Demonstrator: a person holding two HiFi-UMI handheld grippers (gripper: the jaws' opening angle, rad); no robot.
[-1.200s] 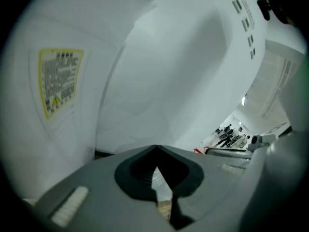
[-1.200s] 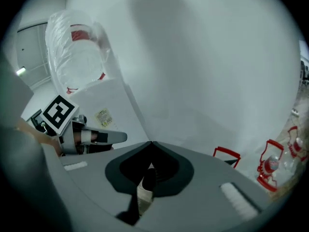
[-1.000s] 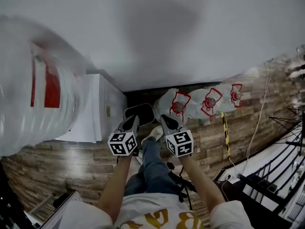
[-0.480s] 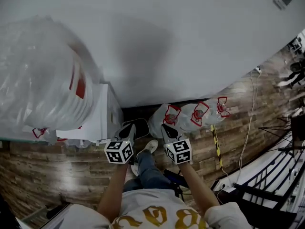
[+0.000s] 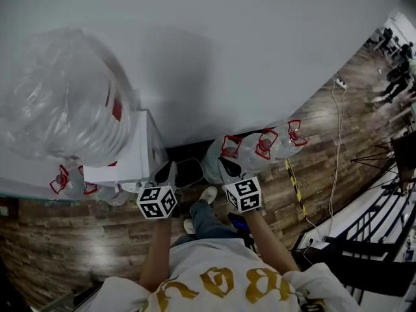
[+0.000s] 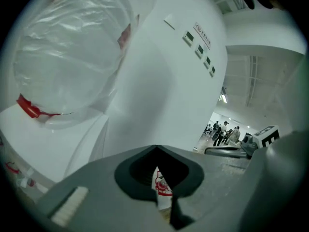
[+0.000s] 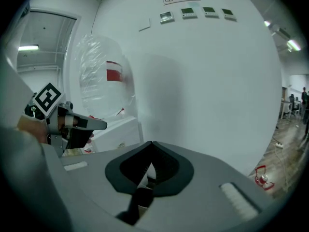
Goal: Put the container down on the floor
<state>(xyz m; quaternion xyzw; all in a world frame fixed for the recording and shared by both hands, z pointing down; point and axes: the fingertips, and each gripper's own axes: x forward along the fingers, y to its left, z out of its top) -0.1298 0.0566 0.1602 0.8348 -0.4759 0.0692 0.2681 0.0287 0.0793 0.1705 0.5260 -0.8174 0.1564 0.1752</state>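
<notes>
Both pairs of jaws are pressed together on nothing. Between the left gripper [image 5: 168,173] and right gripper [image 5: 227,168], the dark container [image 5: 190,172] sits on the floor [image 5: 97,229], nearer the left jaws.

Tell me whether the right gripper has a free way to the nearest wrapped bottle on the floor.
Probably yes: the right gripper sits over the nearest wrapped bottle, nothing seen between them, but its shut jaws would need opening.
</notes>
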